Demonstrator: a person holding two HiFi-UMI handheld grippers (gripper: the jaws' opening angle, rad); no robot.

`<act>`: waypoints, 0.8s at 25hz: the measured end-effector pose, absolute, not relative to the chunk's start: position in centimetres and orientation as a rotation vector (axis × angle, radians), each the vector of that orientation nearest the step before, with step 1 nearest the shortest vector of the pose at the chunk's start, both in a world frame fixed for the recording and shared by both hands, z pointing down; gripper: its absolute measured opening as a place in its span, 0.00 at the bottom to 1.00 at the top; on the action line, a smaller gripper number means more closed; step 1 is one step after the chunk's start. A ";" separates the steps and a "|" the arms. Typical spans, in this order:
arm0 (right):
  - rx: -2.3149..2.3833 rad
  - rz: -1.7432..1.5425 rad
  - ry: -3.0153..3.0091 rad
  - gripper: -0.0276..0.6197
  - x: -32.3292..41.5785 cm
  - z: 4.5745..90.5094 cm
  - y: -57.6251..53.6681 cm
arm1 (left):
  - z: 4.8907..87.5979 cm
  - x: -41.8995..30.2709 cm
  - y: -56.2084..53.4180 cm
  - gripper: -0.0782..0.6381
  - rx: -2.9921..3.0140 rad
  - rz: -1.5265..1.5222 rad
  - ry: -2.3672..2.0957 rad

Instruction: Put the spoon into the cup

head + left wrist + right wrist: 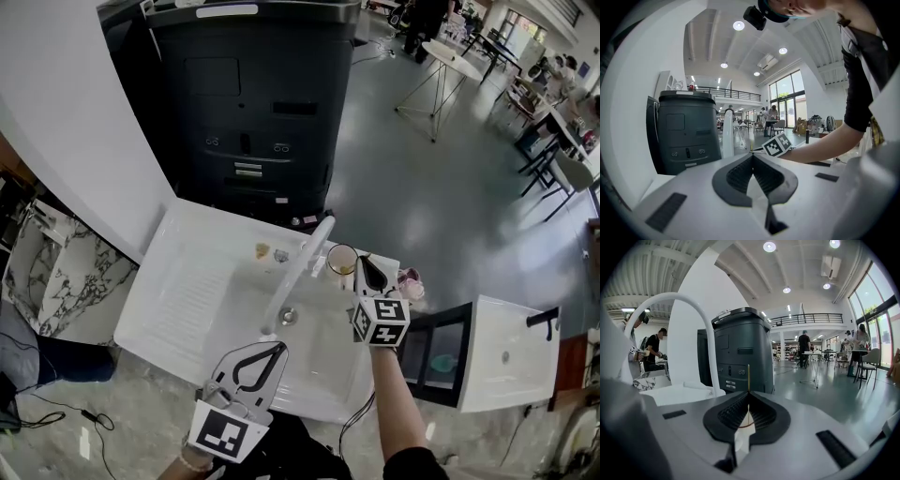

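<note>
A cup [341,259] with a brownish rim stands on the back ledge of the white sink [187,300], just right of the faucet. My right gripper [362,263] is at the cup's right side, jaws shut on a thin golden spoon handle [749,377] that sticks up past the tips. Through the gap between the jaws a brown curve shows, perhaps the cup's rim. The spoon's bowl is hidden. My left gripper [270,351] hangs over the sink's front part, shut with nothing in it [752,158]. It looks toward the right gripper's marker cube [774,145].
A white curved faucet [302,270] rises between the two grippers, with the drain [288,317] below it. Small items [263,250] lie on the back ledge, and a pink thing [410,280] sits at its right end. A dark machine [248,103] stands behind the sink.
</note>
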State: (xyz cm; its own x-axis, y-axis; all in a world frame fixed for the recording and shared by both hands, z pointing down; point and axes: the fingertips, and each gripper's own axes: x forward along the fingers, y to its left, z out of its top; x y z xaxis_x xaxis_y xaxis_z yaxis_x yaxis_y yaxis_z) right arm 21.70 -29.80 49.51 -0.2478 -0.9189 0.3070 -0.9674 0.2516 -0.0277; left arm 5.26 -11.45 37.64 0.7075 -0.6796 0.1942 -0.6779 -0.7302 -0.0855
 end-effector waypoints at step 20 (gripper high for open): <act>1.766 0.331 -2.227 0.06 22.9 51.6 -31.4 | 37.7 5.2 -12.2 0.10 -2.893 -0.345 1.197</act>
